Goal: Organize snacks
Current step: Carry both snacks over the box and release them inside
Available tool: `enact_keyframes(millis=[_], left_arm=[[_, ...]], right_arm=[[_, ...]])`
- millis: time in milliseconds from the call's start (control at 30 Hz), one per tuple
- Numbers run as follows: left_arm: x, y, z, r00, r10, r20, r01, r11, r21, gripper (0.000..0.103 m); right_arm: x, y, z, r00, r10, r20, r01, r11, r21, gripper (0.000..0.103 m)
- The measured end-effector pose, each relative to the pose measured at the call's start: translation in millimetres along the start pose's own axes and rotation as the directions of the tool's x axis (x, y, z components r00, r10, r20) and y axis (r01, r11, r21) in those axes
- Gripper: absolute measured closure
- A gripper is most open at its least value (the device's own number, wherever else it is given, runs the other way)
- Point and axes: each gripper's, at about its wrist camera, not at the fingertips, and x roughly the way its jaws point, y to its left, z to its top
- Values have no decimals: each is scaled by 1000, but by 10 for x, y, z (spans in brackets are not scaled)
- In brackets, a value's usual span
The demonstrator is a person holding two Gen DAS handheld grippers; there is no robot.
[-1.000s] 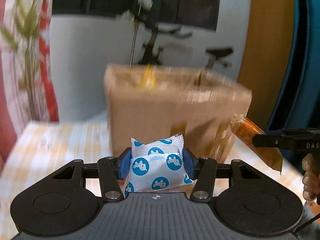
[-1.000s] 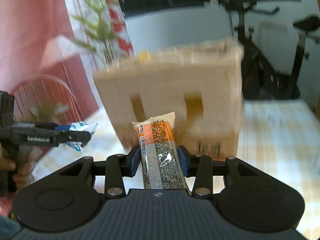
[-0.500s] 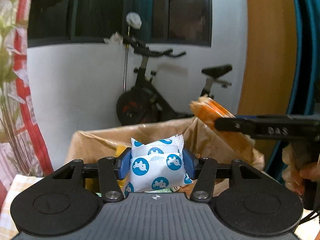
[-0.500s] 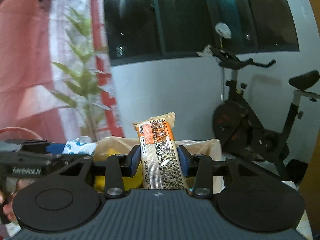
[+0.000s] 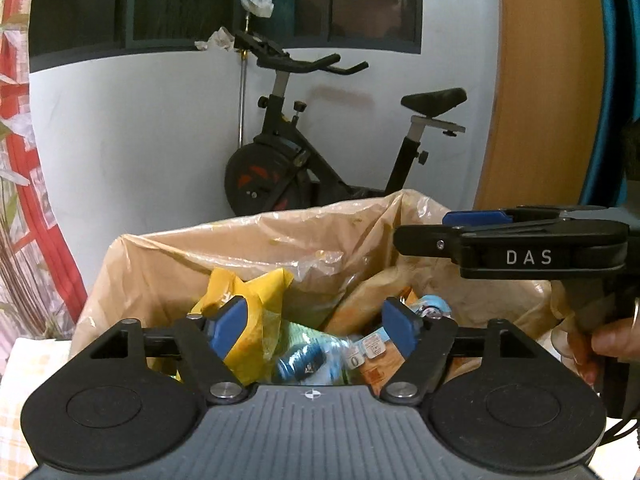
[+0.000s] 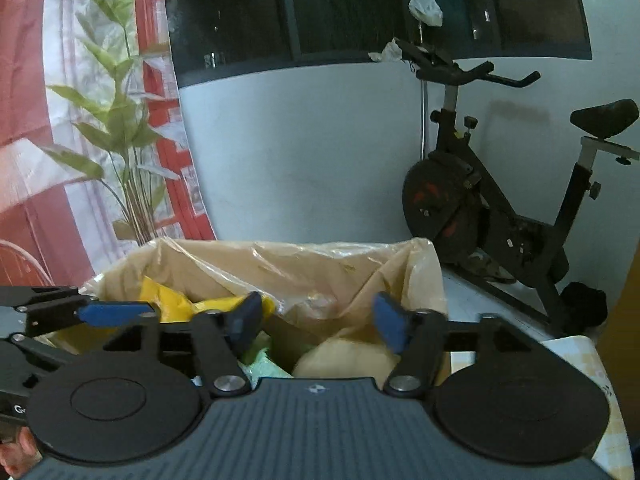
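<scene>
A cardboard box lined with a clear plastic bag (image 5: 280, 236) stands right in front of me, and it also shows in the right wrist view (image 6: 320, 264). Inside lie a yellow packet (image 5: 248, 292), a blue-and-white wrapped snack (image 5: 304, 360) and an orange packet (image 5: 372, 360). My left gripper (image 5: 314, 326) is open and empty above the box opening. My right gripper (image 6: 316, 324) is open and empty above the box too; it also shows from the side in the left wrist view (image 5: 508, 240). The left gripper appears at the left edge of the right wrist view (image 6: 80, 312).
An exercise bike (image 5: 320, 152) stands behind the box against a white wall. A plant (image 6: 120, 152) and a red-and-white curtain (image 6: 168, 140) are at the left. A checked tablecloth (image 6: 600, 380) lies under the box. A wooden panel (image 5: 536, 80) is at the right.
Both grippers have opened over the box. The blue-dotted white packet has left my left gripper and the orange bar has left my right gripper; both grippers are now empty.
</scene>
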Motion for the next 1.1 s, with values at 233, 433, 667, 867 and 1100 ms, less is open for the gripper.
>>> enact_keyframes(millis=[233, 433, 667, 867, 1100], left_arm=[[-358, 68, -10, 999, 7, 42, -6, 1000, -3, 27], [-764, 185, -144, 996, 23, 82, -21, 999, -25, 27], [-1184, 401, -472, 991, 75, 113, -67, 995, -68, 27], [-1322, 474, -777, 989, 124, 84, -113, 986, -123, 27], [-1279, 512, -1168, 990, 143, 19, -137, 971, -198, 27]], right_arm=[[-278, 126, 15, 999, -3, 36, 4, 1000, -25, 35], [-651, 250, -60, 996, 12, 84, -10, 1000, -26, 35], [-1010, 458, -313, 988, 53, 142, -46, 997, -57, 35], [-1159, 583, -591, 985, 76, 154, -64, 995, -79, 35], [-1236, 622, -965, 990, 62, 125, -52, 996, -76, 35]])
